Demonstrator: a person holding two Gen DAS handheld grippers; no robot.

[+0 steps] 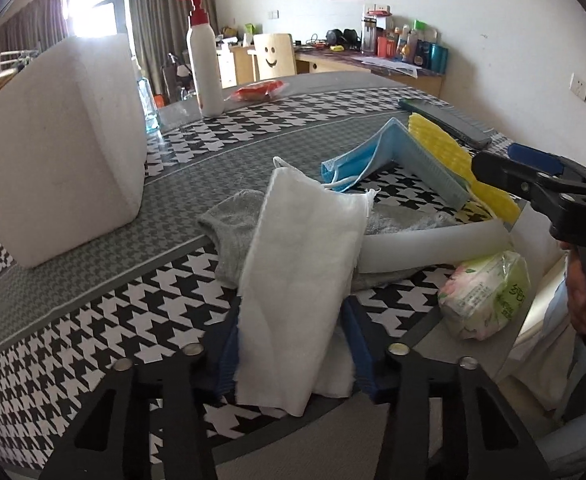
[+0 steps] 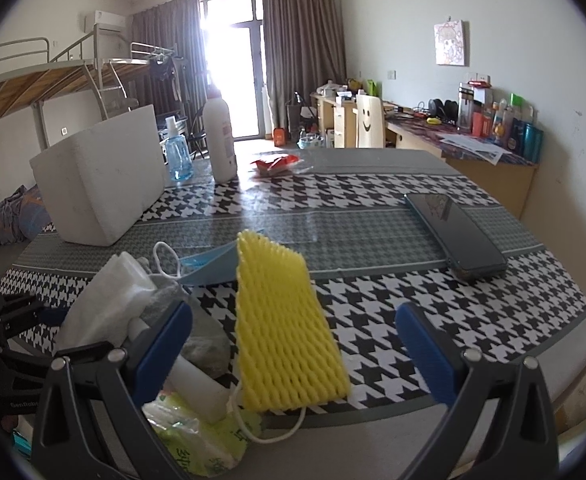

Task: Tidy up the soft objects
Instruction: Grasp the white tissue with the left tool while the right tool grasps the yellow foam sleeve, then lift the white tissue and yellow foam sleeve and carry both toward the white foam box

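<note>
A folded white cloth point(image 1: 305, 248) lies across a grey sock point(image 1: 229, 232) on the houndstooth table. My left gripper point(image 1: 293, 356) has its blue pads against both sides of the cloth's near end. Behind lie a blue face mask point(image 1: 357, 160), a yellow foam net point(image 1: 441, 148) and a white foam tube point(image 1: 433, 248). A tissue pack point(image 1: 489, 292) sits at the table's edge. In the right wrist view the yellow foam net point(image 2: 285, 328) lies between the wide-apart fingers of my right gripper point(image 2: 293, 344), touching neither pad.
A white foam box point(image 1: 61, 160) stands at the left, with a white pump bottle point(image 1: 205, 56) and a red wrapper point(image 1: 259, 90) behind it. A dark phone point(image 2: 457, 236) lies at the right. A blue spray bottle point(image 2: 177, 156) stands beside the box. The table's front edge point(image 2: 373, 420) is close.
</note>
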